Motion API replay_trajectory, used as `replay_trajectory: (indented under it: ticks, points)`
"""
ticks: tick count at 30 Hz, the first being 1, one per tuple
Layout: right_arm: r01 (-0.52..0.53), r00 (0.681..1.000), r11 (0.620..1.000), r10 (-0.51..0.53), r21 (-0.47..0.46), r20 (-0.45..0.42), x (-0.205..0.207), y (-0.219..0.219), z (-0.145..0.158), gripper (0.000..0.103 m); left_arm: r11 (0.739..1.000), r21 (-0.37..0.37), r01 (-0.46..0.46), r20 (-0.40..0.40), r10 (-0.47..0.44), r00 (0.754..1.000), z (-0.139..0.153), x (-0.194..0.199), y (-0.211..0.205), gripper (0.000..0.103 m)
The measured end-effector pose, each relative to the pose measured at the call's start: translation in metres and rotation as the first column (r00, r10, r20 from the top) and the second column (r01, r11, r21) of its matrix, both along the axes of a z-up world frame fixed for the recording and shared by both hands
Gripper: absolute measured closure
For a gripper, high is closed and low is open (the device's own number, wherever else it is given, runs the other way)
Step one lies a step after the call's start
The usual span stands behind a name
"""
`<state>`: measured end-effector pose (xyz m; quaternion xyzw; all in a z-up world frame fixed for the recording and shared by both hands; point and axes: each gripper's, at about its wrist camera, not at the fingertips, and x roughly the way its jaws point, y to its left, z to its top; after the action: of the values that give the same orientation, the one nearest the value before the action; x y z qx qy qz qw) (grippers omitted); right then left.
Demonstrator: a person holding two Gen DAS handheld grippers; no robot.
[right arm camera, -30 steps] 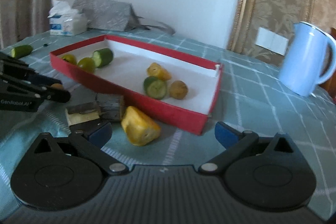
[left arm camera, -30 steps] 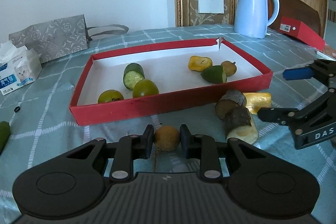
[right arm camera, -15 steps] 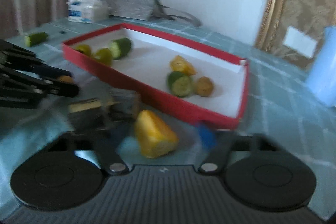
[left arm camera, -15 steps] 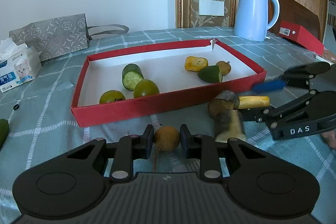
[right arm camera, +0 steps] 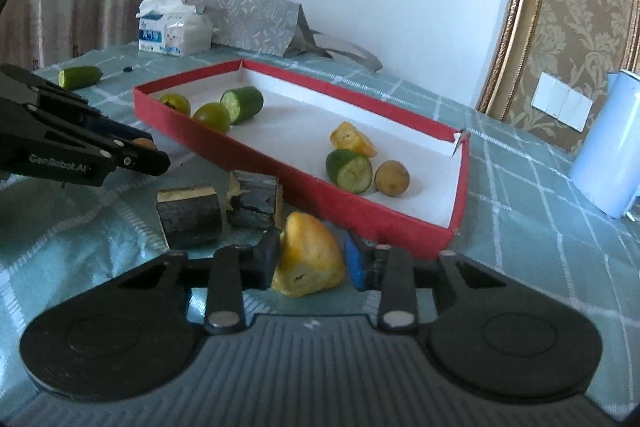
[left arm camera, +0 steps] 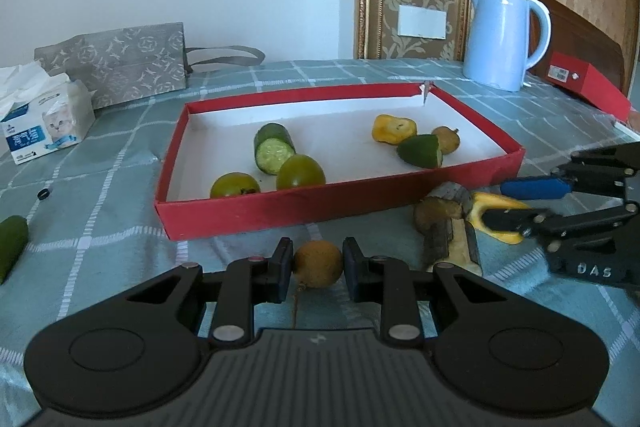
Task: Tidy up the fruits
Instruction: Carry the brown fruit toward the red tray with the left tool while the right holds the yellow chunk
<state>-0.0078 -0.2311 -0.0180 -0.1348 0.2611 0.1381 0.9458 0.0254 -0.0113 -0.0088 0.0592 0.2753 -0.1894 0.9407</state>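
A: What do the left tongs hold?
B: A small round brown fruit, pinched between both pads, just in front of the near wall of the red tray.

A: And the right tongs?
B: Closed on a yellow fruit wedge, low over the worktop, just outside the tray's long wall. Whether the wedge rests on the cloth or hangs just above it cannot be told.

A: What lies beside the wedge?
B: Two dark-barked chunks with pale cut faces, touching each other, between the two tongs.

A: Contents of the tray?
B: At one end, two green round fruits and a cut cucumber piece, close together. At the other, a yellow piece, a green cut piece and a small brown fruit, clustered.

A: Farther out?
B: A loose cucumber piece on the cloth well apart from the tray, a tissue pack, a grey patterned bag, a pale blue kettle and a red box.
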Motion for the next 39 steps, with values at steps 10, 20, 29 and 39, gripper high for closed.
replay_trajectory:
  ticks: [10, 20, 29, 39]
  points:
    - [0.018, 1.0, 1.0, -0.017, 0.023, -0.025, 0.0, -0.006, 0.006, 0.075, 1.0, 0.0, -0.007, 0.003, 0.007, 1.0, 0.0, -0.002, 0.001, 0.077]
    - [0.047, 0.989, 0.991, -0.029, 0.122, -0.143, 0.02, -0.021, -0.004, 0.067, 1.0, -0.014, 0.001, 0.014, 0.0, 1.0, 0.002, -0.005, 0.002, 0.077]
    - [0.038, 0.998, 0.997, -0.034, 0.069, -0.058, 0.006, -0.011, 0.0, 0.067, 1.0, -0.017, -0.009, 0.019, 0.009, 1.0, 0.003, -0.006, 0.003, 0.077]
    - [0.082, 0.995, 0.993, -0.086, 0.088, 0.041, -0.006, -0.02, 0.014, 0.067, 0.997, -0.067, -0.045, 0.055, 0.048, 0.997, 0.021, -0.008, 0.008, 0.077]
